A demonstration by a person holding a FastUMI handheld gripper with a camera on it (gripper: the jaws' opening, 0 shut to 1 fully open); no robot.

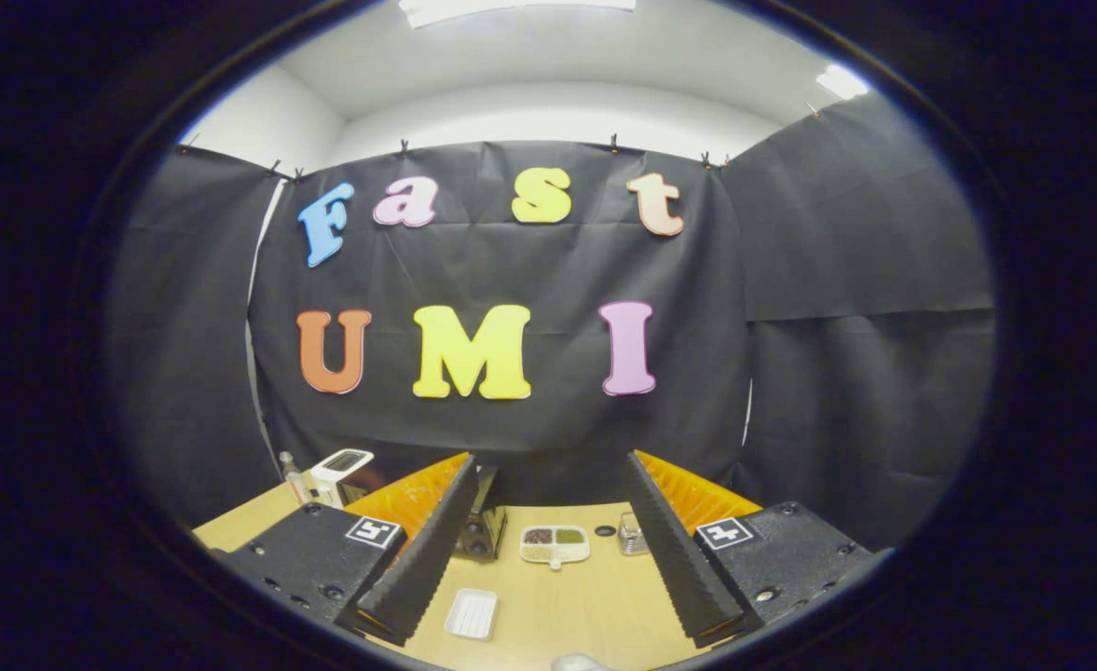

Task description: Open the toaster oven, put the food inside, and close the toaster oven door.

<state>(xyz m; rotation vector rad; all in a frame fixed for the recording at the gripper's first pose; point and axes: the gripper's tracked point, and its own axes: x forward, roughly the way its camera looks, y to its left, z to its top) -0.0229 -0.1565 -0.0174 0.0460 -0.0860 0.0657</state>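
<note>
Above a pale wooden surface (595,606) in a cloth-walled booth, the hand-held gripper (550,461) hangs released, its two fingers spread wide with nothing between them. Straight ahead of the fingers sits a white divided dish (555,545) with brown, green and pale fillings, which may be the food in question. Just left of the dish stands a dark boxy appliance (481,527), probably the toaster oven. The left finger covers much of it, so it cannot be told whether its door is open or shut, or whether anything lies inside.

Nearer the gripper than the dish, and a little left, lies a shallow white tray (472,613) that looks empty. Just right of the dish are a small dark disc (605,530) and a clear ribbed container (632,534). Well left of the dish and farther back stand a white device (343,464) and a small bottle (293,477).

With the door's state hidden, this view would suit either an oven awaiting its load or one already closed on it. Any approach to the appliance should come in from the bare wood on the near side of the dish. The tray and dish crowd the appliance's front, and a door swinging down could strike them. The surface's left edge runs close behind the white device.
</note>
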